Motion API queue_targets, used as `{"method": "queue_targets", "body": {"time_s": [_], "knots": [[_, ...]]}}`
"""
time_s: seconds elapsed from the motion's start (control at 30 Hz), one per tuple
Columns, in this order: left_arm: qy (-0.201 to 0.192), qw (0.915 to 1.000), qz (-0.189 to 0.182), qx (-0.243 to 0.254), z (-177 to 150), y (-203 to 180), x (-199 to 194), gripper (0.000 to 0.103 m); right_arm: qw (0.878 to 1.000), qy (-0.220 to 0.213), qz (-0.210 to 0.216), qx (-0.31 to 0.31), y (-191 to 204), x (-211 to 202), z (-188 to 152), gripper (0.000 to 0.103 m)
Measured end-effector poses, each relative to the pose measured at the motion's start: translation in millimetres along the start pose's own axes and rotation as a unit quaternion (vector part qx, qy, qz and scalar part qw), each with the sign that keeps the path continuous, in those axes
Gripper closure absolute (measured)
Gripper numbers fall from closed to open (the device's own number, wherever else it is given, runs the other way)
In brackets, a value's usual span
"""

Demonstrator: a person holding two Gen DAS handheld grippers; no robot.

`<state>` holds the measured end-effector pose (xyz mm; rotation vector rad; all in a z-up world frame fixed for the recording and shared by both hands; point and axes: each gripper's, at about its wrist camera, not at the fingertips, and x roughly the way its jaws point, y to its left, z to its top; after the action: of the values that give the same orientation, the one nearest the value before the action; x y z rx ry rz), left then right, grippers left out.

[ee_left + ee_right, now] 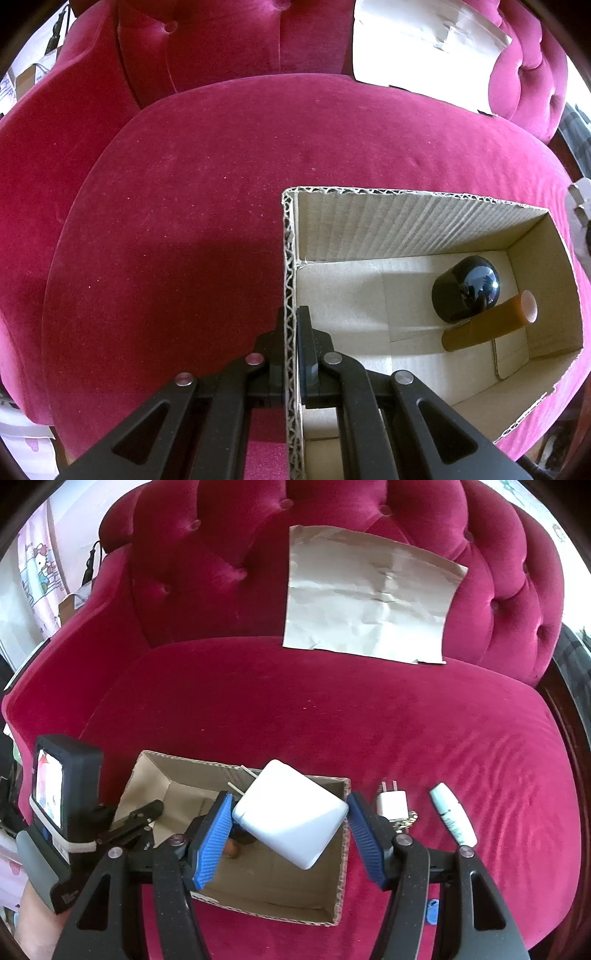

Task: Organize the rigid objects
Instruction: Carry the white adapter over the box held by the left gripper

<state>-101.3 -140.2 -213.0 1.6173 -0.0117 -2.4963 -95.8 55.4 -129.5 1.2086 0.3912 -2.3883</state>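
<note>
An open cardboard box (406,221) sits on a crimson velvet sofa seat. Inside it lie a glossy black round jar (465,291) and an amber cylinder (487,325). My left gripper (291,314) is shut on the box's left wall, one finger inside and one outside. In the right wrist view, my right gripper (290,812) is shut on a white square power adapter (291,812), held tilted between the blue pads (214,842) just above the box (147,775). The left gripper (144,816) shows at that box's left side.
Right of the box lie a small white plug charger (391,805) on a key chain, a white tube (452,818) and a small blue thing (432,915). A brown paper sheet (369,594) leans on the sofa back. A hand holds the left tool's screen unit (55,794).
</note>
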Motion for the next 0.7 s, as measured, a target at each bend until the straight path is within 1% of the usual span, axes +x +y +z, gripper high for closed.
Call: {"method": "queue_targets", "body": {"time_s": [0.7], "knots": [[0.001,1.0000,-0.007,-0.002,-5.7,2.9,-5.6,0.100,0.999,0.020,0.033,-0.028,42.3,25.0,-0.8,0.037]]}}
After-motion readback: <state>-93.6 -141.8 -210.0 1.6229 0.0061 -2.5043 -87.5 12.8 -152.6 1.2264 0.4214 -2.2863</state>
